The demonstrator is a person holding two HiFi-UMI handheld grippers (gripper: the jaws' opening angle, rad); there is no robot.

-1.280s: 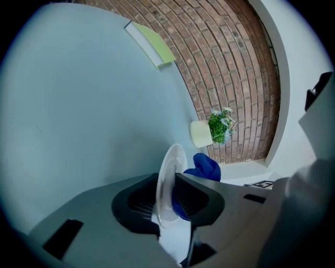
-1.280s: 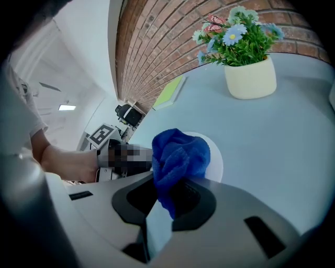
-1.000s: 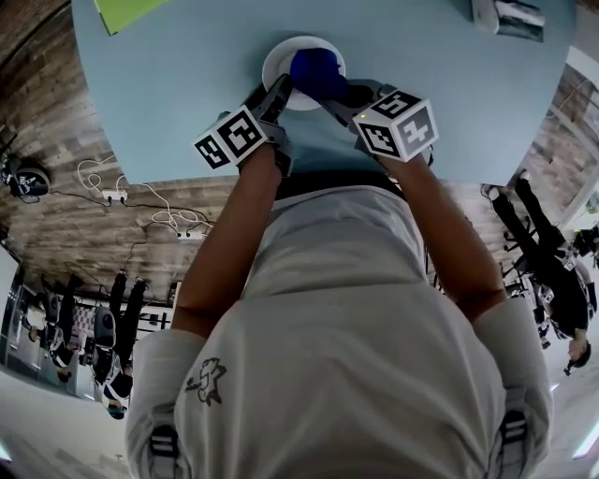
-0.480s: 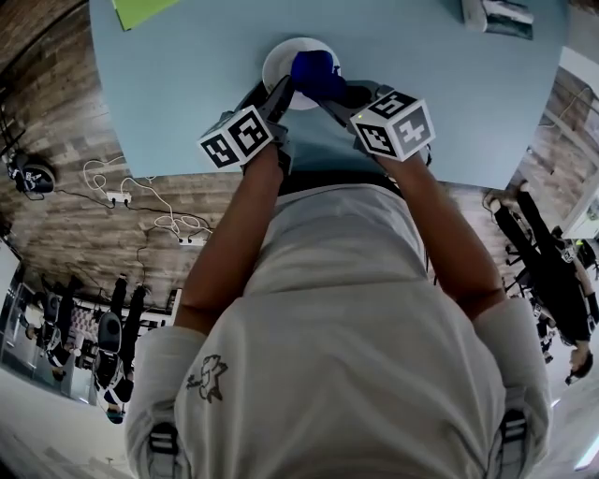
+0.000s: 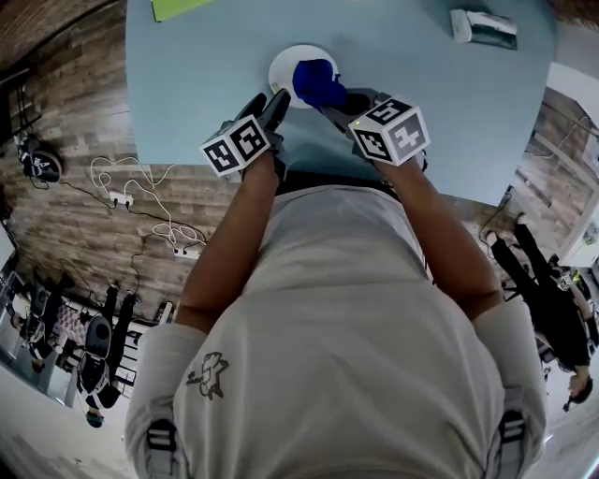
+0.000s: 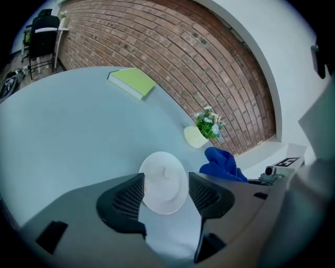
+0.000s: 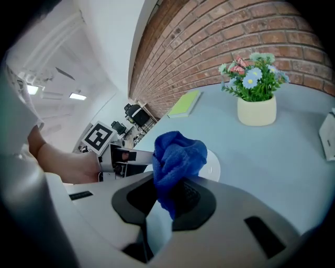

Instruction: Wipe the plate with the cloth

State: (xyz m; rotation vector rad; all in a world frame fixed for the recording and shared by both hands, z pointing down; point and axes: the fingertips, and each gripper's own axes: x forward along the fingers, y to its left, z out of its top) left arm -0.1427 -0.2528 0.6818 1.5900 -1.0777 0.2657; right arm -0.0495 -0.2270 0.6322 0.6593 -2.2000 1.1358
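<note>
A small white plate (image 5: 284, 62) lies flat on the light blue table (image 5: 206, 84). My left gripper (image 5: 269, 106) hovers just short of its near rim. In the left gripper view this gripper (image 6: 165, 194) stands open with nothing between its pads, and the plate (image 6: 165, 180) shows on the table beyond the gap. My right gripper (image 5: 339, 99) is shut on a bunched blue cloth (image 5: 316, 82), held above the plate's right side. In the right gripper view the cloth (image 7: 178, 154) sticks up out of the right gripper (image 7: 167, 196), and the plate (image 7: 213, 165) is partly hidden behind it.
A cream pot of flowers (image 7: 255, 99) stands further back on the table. A green book (image 6: 132, 82) lies at the far left, and a white box (image 5: 482, 26) at the far right. The table's near edge (image 5: 309, 168) runs just under both grippers.
Both grippers have lifted and drawn back from the plate. The left jaws have come off the plate's rim and stand wider. The cloth has risen with the right gripper.
</note>
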